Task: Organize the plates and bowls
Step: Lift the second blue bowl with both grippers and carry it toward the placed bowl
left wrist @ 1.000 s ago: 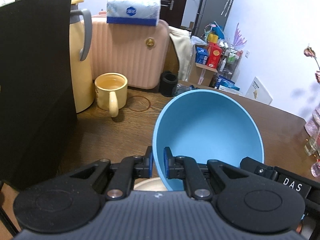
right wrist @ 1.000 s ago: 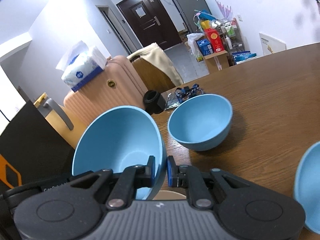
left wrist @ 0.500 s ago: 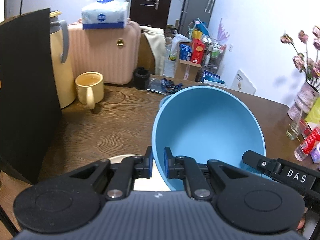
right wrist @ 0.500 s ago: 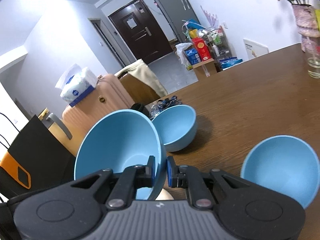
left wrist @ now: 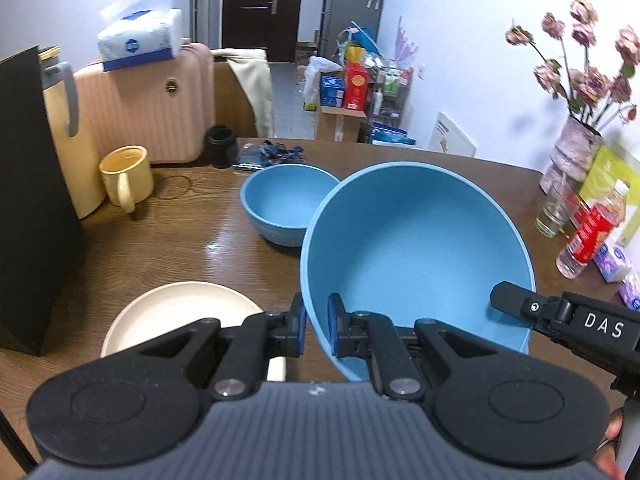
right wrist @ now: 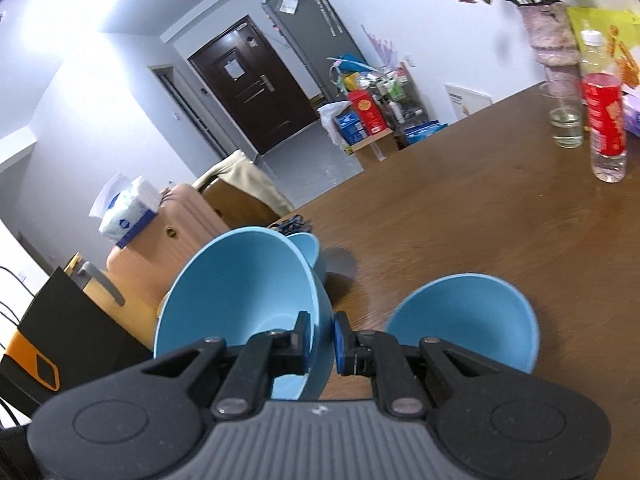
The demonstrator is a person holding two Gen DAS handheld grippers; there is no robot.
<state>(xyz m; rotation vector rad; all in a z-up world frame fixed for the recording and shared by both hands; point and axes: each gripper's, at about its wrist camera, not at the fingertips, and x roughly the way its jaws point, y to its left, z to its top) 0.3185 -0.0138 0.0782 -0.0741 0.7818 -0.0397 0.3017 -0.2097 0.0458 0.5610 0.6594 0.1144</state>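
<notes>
Two hand-held grippers carry one blue bowl above a brown wooden desk. The left hand-held gripper pinches the bowl's near rim, one pad outside the wall and one inside. The right hand-held gripper pinches the same bowl at another part of the rim, gripping the wall between its two blue pads. In the left wrist view the right tool's black arm, lettered DAS, reaches in over the bowl's right edge.

The held bowl is tilted rather than level. In the left wrist view its mouth faces up and back toward the camera, the far rim standing higher than the pinched one. In the right wrist view its mouth leans up and to the left.

A second blue bowl sits upright on the desk just behind the held one, mouth up; the right wrist view shows only a sliver of it past the held bowl's rim. A third blue bowl rests upright on the desk beside the right hand-held gripper, apart from the held bowl. A cream plate lies flat on the desk below and to the left of the left hand-held gripper.

Farther back stand a yellow mug, a yellow jug and a pink suitcase topped by a tissue pack. A vase of flowers, a glass and a red-labelled bottle line the desk's right side.
</notes>
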